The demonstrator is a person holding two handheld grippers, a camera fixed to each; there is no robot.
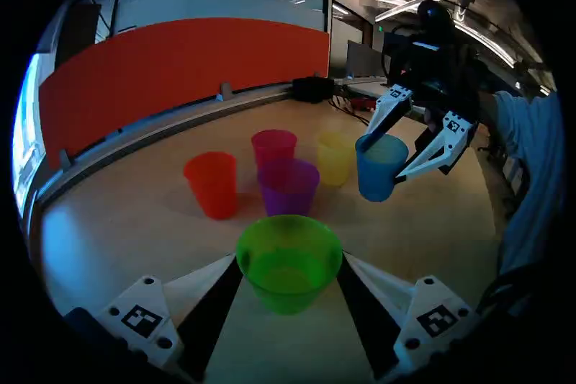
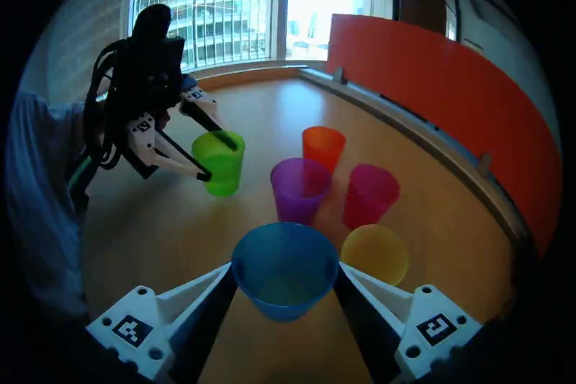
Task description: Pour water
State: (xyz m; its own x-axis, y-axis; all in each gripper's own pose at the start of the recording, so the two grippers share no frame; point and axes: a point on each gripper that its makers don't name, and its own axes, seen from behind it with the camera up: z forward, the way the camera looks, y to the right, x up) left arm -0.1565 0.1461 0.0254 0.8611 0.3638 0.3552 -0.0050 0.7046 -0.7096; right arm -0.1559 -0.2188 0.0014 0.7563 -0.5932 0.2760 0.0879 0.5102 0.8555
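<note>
My left gripper (image 1: 289,269) is shut on a green cup (image 1: 289,261), held upright above the wooden table (image 1: 432,225). My right gripper (image 2: 285,276) is shut on a blue cup (image 2: 285,277), also upright. In the left gripper view the blue cup (image 1: 379,166) hangs at the right in the right gripper (image 1: 383,161). In the right gripper view the green cup (image 2: 219,161) sits in the left gripper (image 2: 216,157) at the left. Between them stand an orange cup (image 1: 212,184), a purple cup (image 1: 288,186), a pink cup (image 1: 273,148) and a yellow cup (image 1: 335,157).
A red partition (image 1: 180,67) with a grey ledge runs along the table's far edge. A person's light sleeve (image 1: 529,168) is at the right of the left gripper view. Cables and a black box (image 1: 313,88) lie at the far corner. Large windows (image 2: 216,9) are beyond the table.
</note>
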